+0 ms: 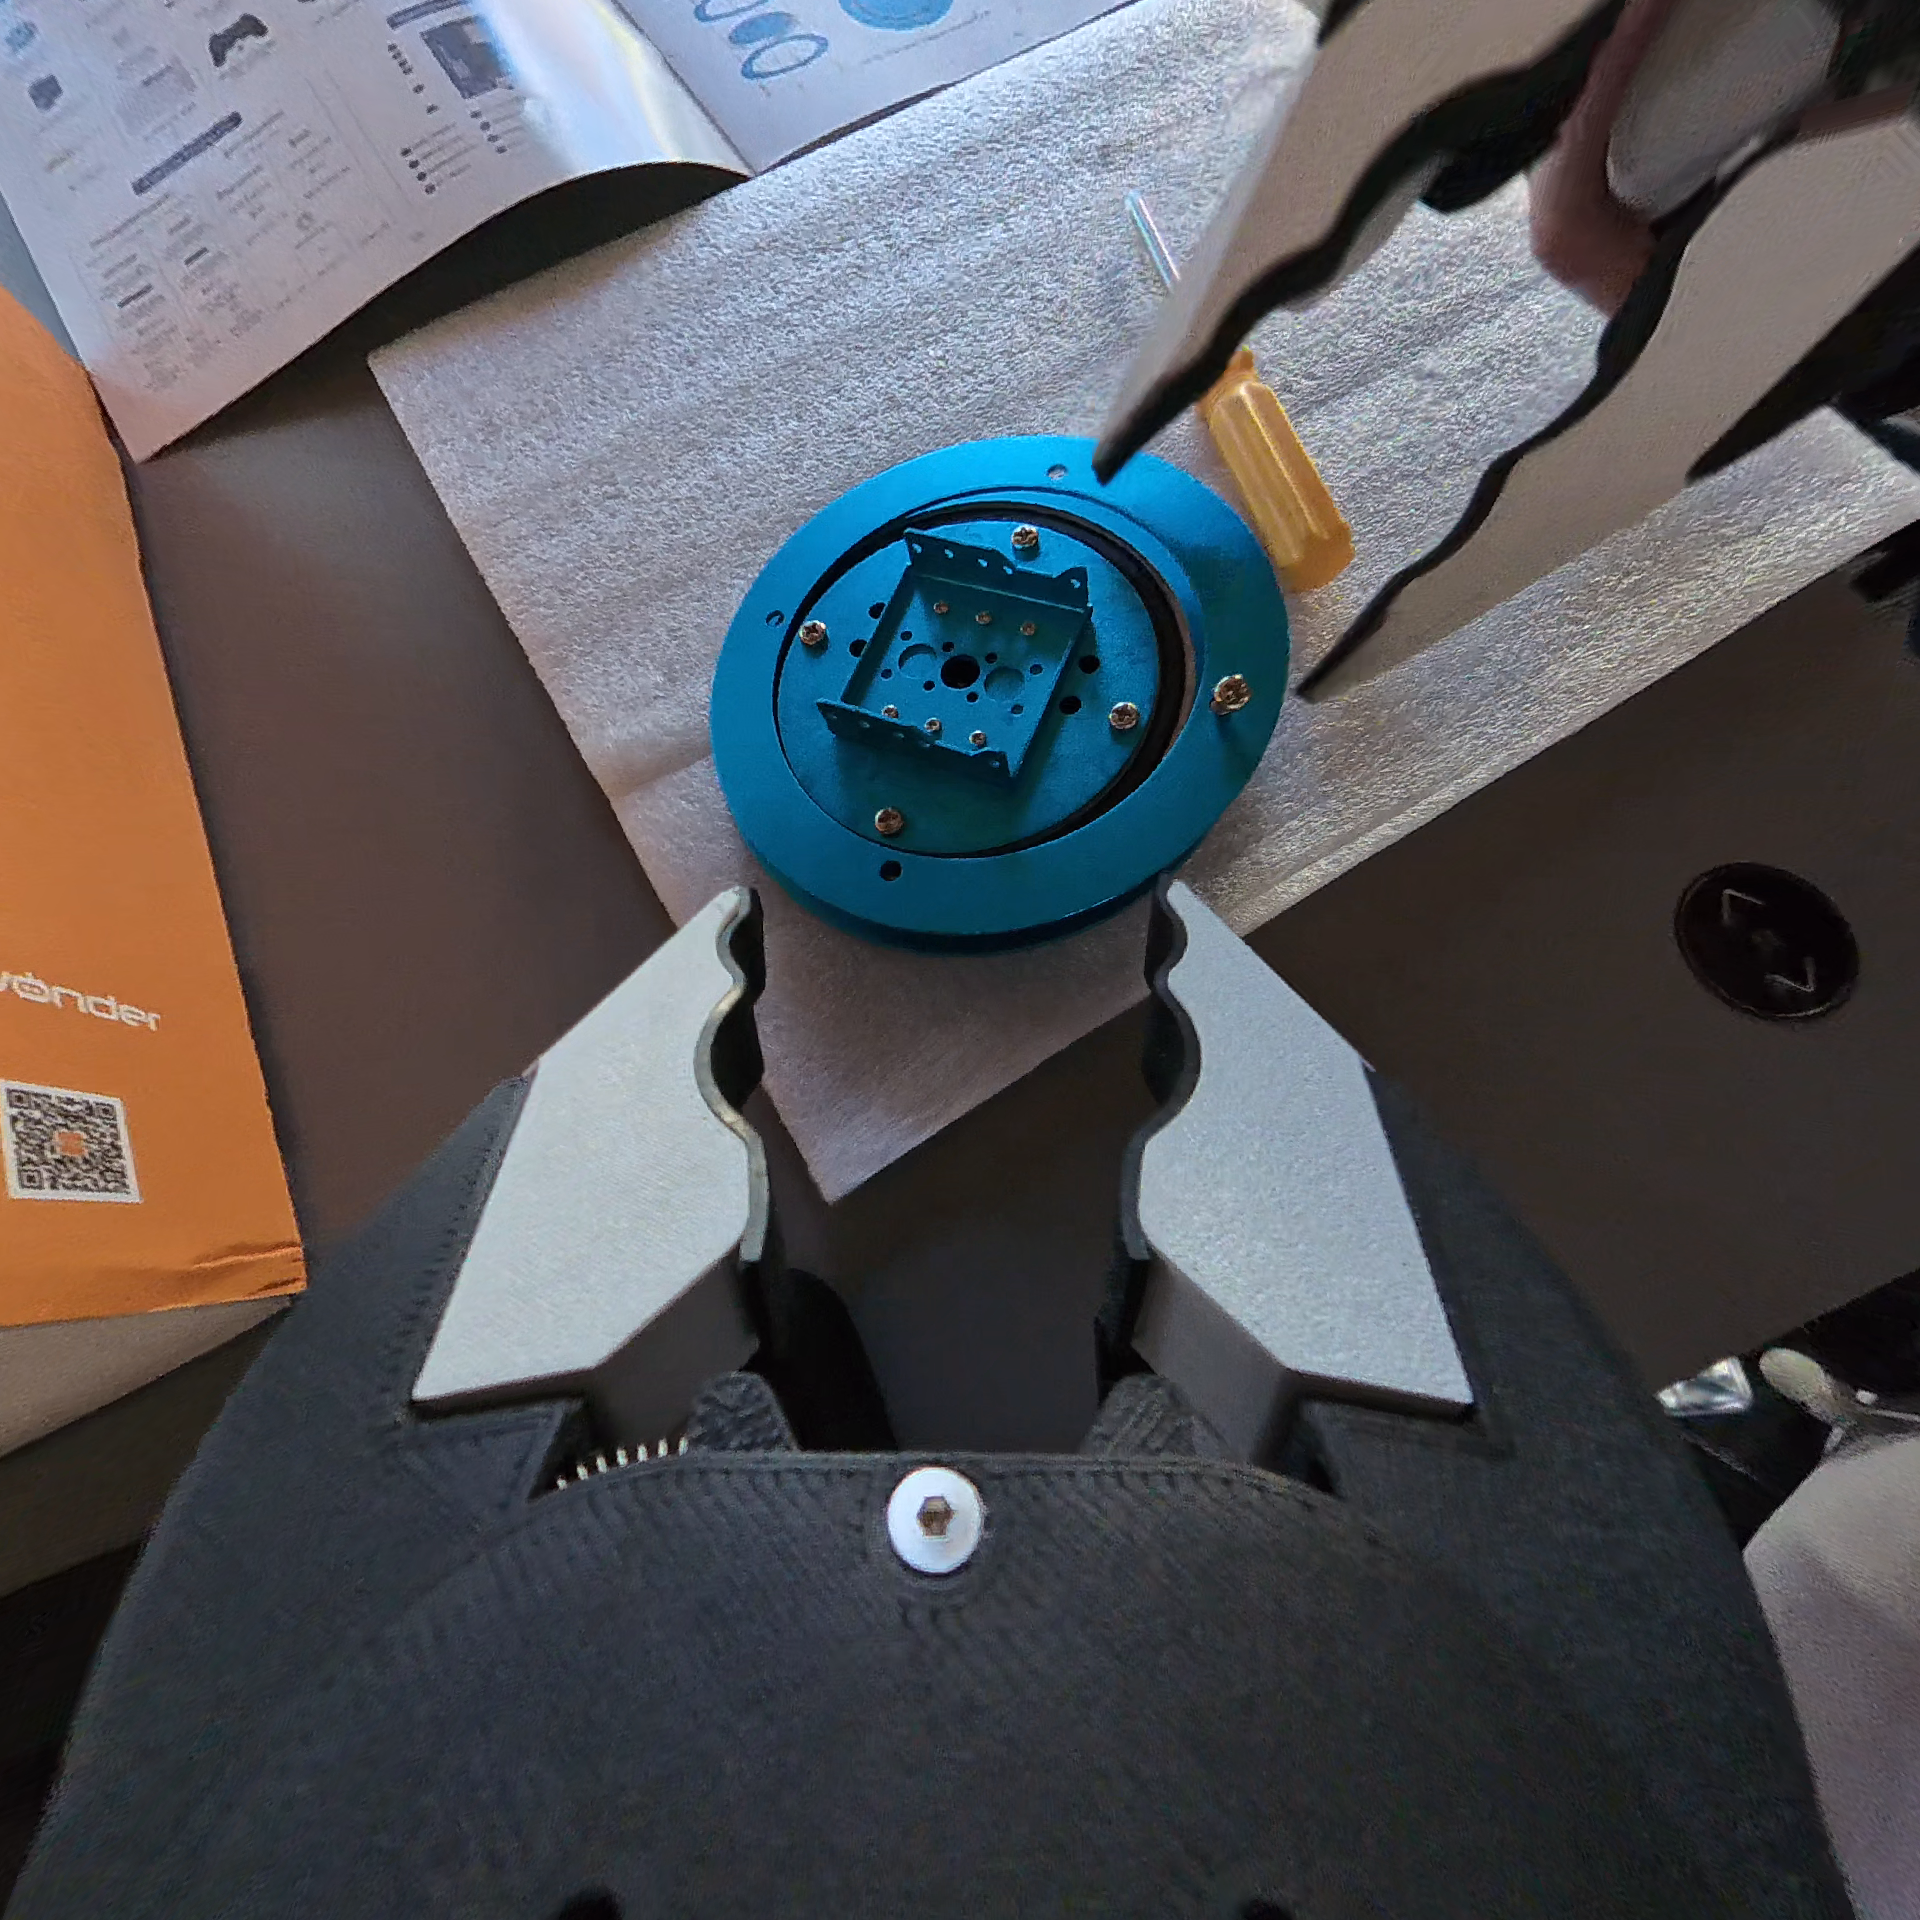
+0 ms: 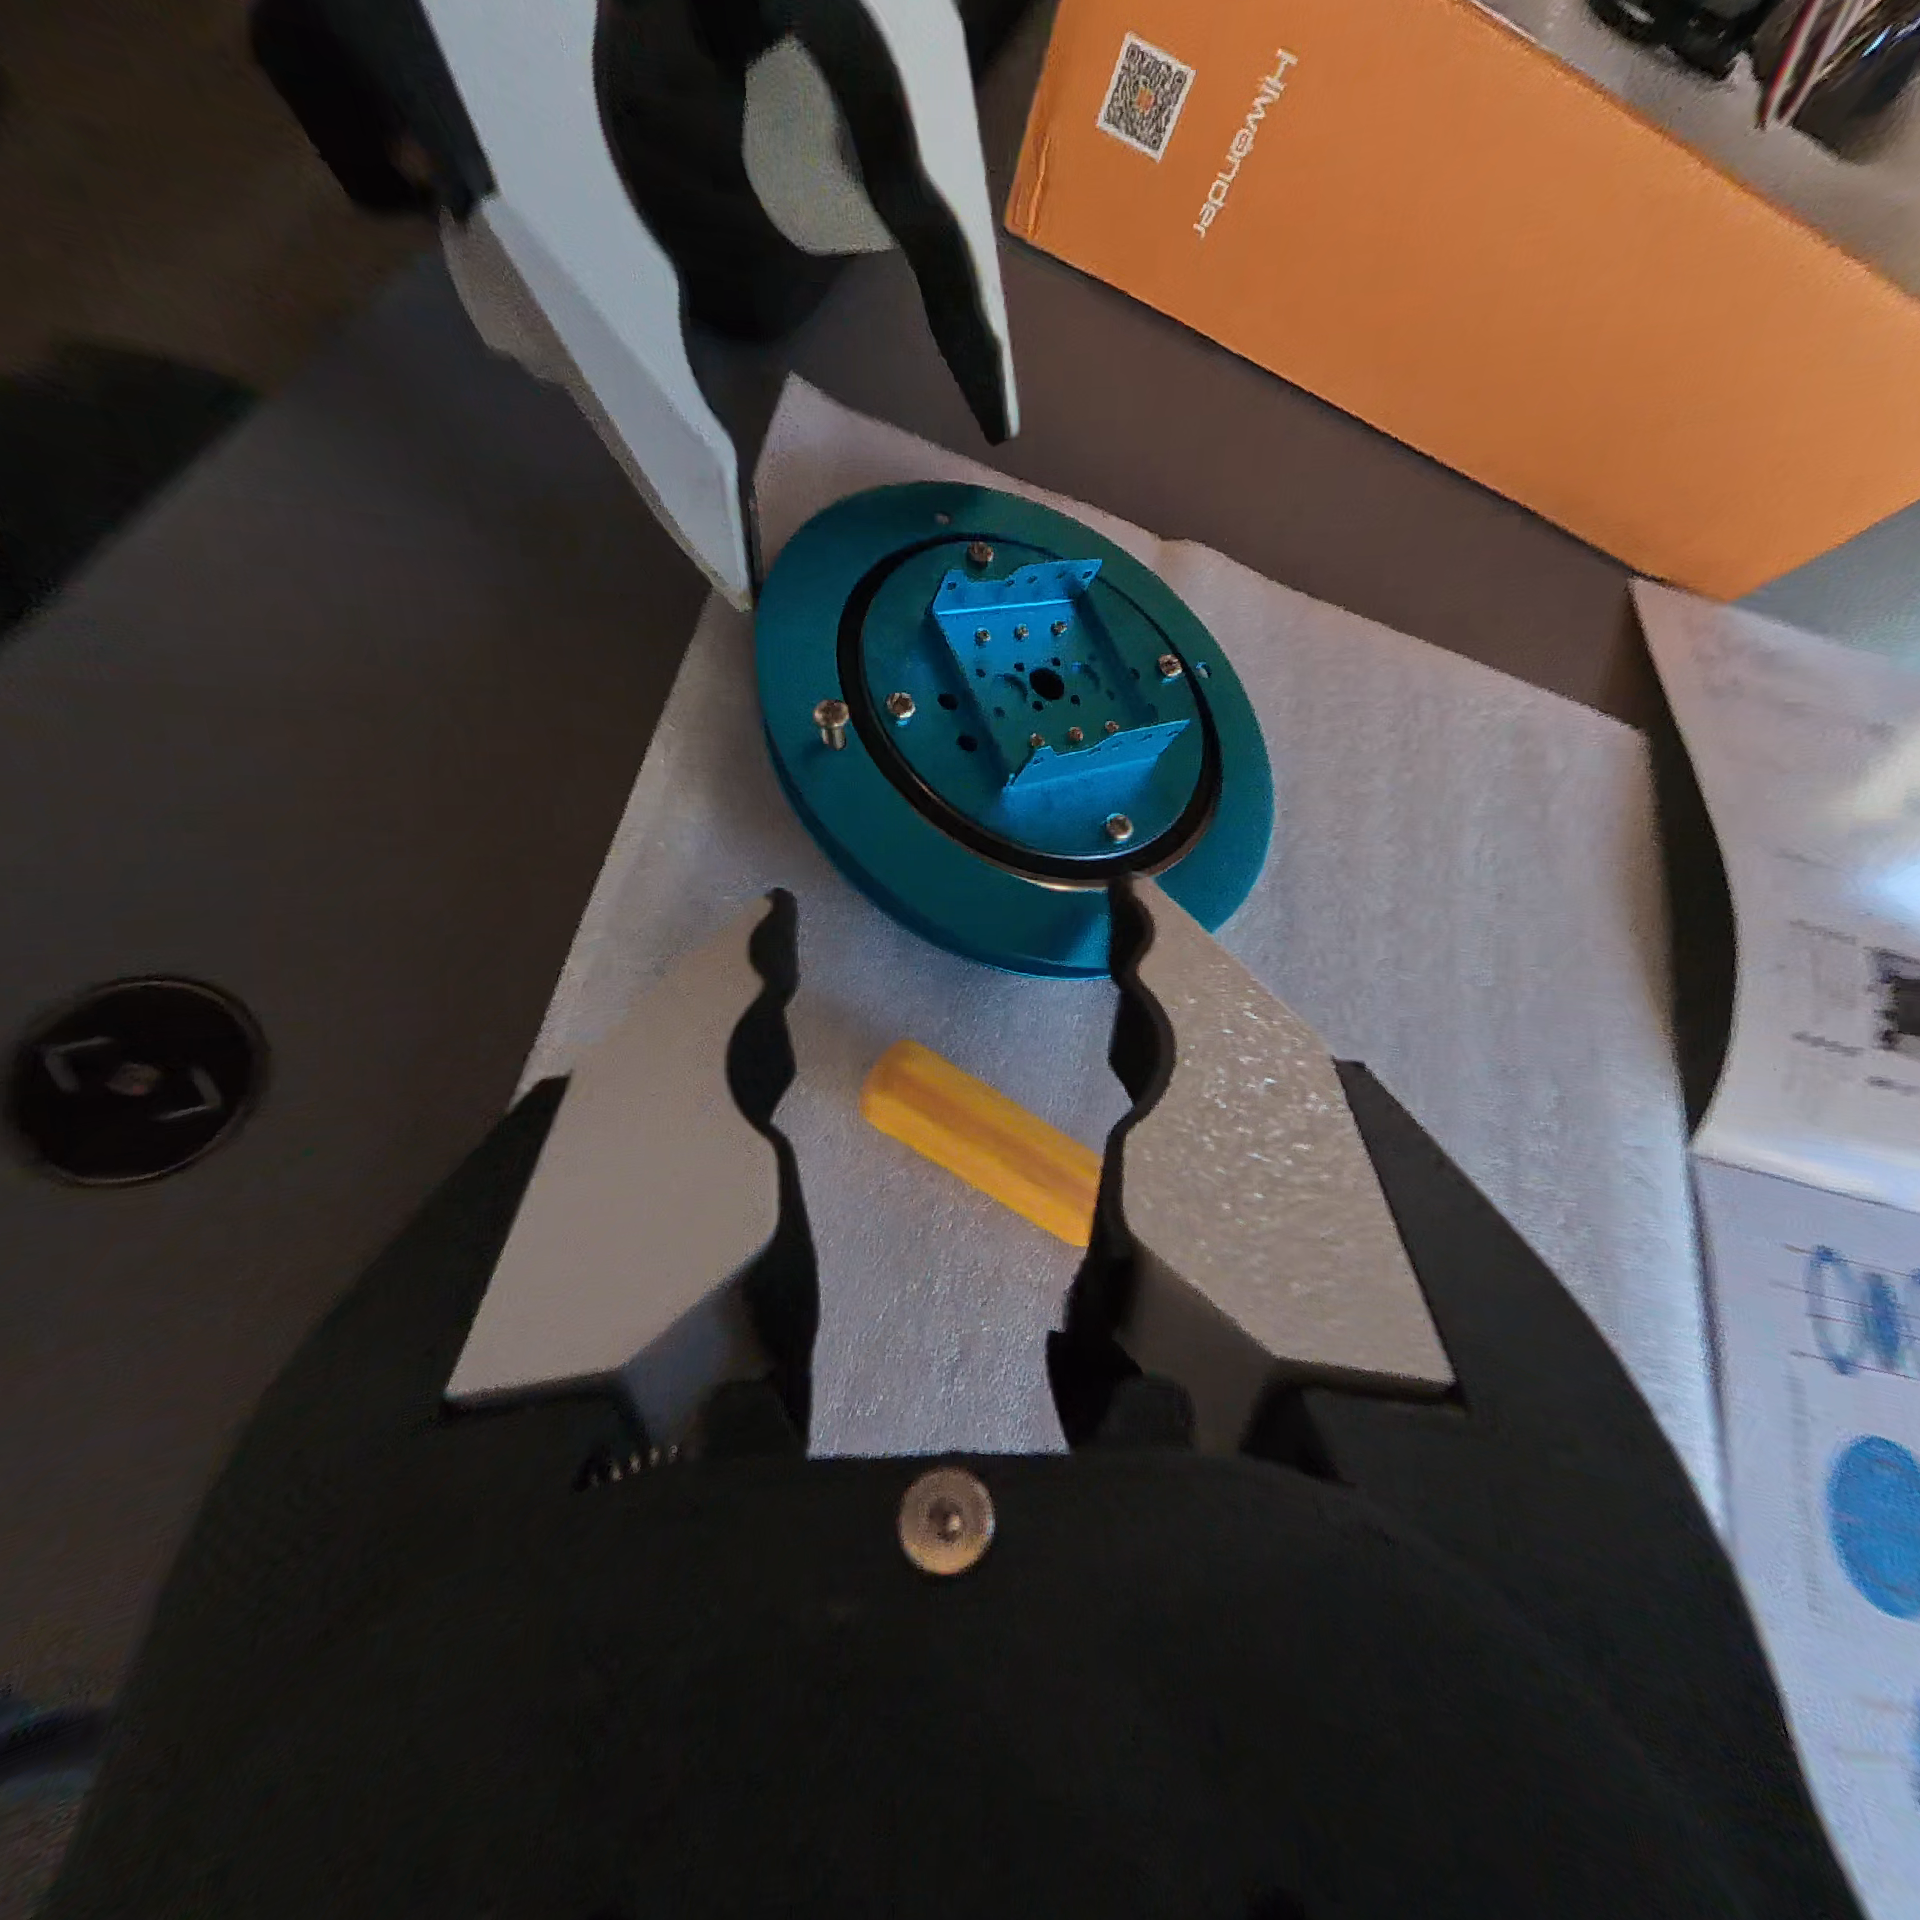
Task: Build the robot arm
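A blue metal disc [image 1: 1039, 883] with a blue U-shaped bracket [image 1: 966, 665] screwed to its middle lies on a white foam sheet [image 1: 831, 364]. A screw [image 1: 1231, 691] stands proud on its outer ring. My left gripper [image 1: 956, 899] is open and empty, fingertips at the disc's near edge. My right gripper [image 1: 1205, 577] is open and empty on the far side. In the right wrist view it [image 2: 951, 899] straddles a yellow screwdriver handle [image 2: 977, 1138] without gripping it, one tip over the disc [image 2: 800, 665] rim. The left gripper [image 2: 868, 514] shows beyond the disc.
An orange box [image 1: 104, 831] [image 2: 1455, 260] stands on the grey-brown table [image 1: 364, 727]. An open booklet [image 1: 312, 156] [image 2: 1818, 831] lies beside the foam. A black round insert [image 1: 1766, 940] [image 2: 135, 1081] sits in the tabletop. The screwdriver's handle [image 1: 1278, 488] lies beside the disc.
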A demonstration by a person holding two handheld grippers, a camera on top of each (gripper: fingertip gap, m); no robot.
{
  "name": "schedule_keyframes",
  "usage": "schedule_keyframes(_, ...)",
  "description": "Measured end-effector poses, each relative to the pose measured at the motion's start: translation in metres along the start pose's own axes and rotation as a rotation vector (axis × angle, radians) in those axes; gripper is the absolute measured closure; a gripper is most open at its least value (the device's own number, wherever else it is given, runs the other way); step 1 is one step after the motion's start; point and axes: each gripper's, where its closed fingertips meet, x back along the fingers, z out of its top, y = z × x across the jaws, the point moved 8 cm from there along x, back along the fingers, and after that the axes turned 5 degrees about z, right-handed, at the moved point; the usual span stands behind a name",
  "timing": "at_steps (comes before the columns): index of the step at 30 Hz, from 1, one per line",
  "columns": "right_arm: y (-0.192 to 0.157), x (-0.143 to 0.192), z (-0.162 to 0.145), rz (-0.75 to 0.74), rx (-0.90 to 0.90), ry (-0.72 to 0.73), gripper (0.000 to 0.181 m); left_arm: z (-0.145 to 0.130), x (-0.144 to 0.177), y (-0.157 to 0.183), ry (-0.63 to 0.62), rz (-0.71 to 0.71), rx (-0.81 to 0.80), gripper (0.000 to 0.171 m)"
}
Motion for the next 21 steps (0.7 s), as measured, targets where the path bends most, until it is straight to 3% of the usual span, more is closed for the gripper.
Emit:
schedule_keyframes(4, -0.007, -0.007, 0.007, -0.048, 0.025, 0.005, 0.135, -0.002, 0.002, -0.004, 0.009, -0.017, 0.036, 0.099)
schedule_keyframes(21, -0.003, 0.002, 0.009, -0.117, -0.065, -0.008, 0.136, 0.005, -0.004, 0.003, 0.017, 0.04, -0.042, 0.102)
